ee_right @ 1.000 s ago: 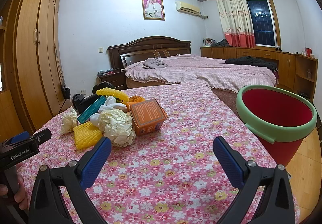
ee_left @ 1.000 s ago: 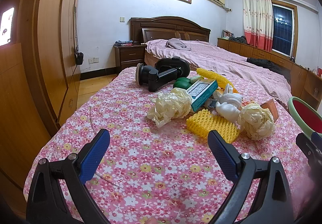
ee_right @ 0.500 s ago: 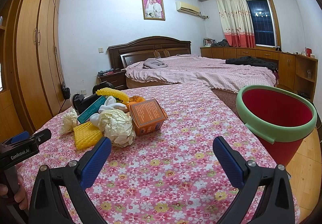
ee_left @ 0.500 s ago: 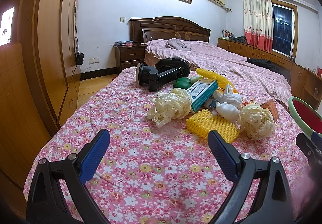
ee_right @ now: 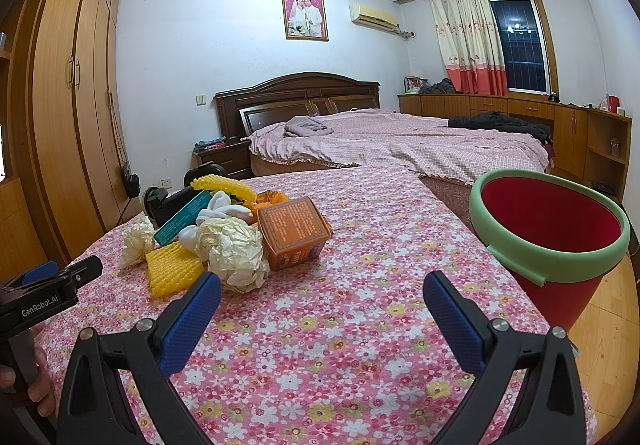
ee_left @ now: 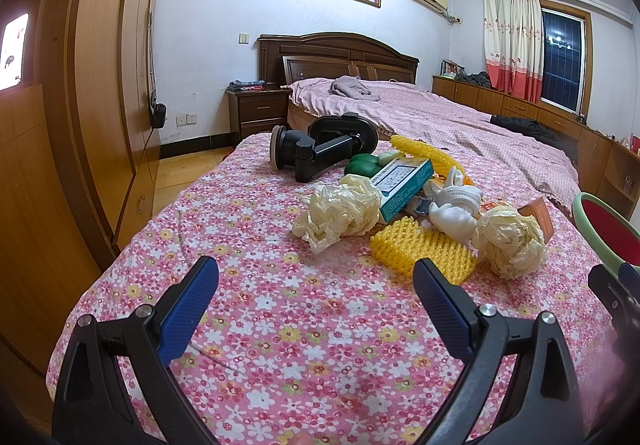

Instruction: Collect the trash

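Note:
A pile of trash lies on the floral tablecloth (ee_left: pixel 260 285): two crumpled cream paper balls (ee_left: pixel 340 211) (ee_right: pixel 232 247), yellow foam netting (ee_left: pixel 420 251) (ee_right: pixel 172 271), a teal box (ee_left: pixel 404 185), white gloves (ee_left: pixel 456 205) and an orange box (ee_right: pixel 292 231). A red bin with a green rim (ee_right: pixel 548 221) stands beside the table's right edge. My left gripper (ee_left: pixel 316 303) is open and empty, short of the pile. My right gripper (ee_right: pixel 320 311) is open and empty over the cloth, between pile and bin.
A black phone mount (ee_left: pixel 320 151) lies behind the pile. A bed (ee_right: pixel 400 145) stands beyond the table, a wardrobe (ee_left: pixel 100 85) on the left, low cabinets (ee_right: pixel 560 125) on the right. The left gripper also shows in the right wrist view (ee_right: pixel 52 281).

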The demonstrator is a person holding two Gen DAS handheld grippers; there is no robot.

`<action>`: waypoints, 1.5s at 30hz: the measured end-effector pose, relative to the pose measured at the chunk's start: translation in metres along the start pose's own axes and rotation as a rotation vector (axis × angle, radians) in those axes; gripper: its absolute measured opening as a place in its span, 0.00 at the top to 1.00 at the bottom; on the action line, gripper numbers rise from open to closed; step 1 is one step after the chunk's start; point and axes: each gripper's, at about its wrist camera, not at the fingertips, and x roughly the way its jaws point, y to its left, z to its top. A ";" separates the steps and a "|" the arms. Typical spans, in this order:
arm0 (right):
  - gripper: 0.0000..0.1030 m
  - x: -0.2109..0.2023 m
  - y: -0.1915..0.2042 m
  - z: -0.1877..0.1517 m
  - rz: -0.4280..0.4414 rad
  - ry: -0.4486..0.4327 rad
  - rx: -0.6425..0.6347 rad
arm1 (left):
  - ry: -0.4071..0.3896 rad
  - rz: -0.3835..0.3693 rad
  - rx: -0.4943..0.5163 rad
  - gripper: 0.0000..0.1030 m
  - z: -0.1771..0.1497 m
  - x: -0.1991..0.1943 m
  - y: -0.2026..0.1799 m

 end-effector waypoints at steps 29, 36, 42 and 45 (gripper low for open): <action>0.00 0.000 0.000 0.000 0.000 0.000 0.001 | 0.000 0.000 -0.002 0.06 0.000 0.000 0.000; 0.00 -0.002 0.000 0.000 0.003 0.005 0.005 | 0.003 -0.001 -0.002 0.06 0.000 0.000 0.000; 0.00 0.008 0.002 0.006 0.014 0.075 0.012 | 0.056 -0.023 -0.006 0.06 0.002 0.004 0.003; 0.00 0.013 0.003 0.010 0.023 0.120 0.012 | 0.083 -0.033 0.001 0.07 0.007 0.005 0.004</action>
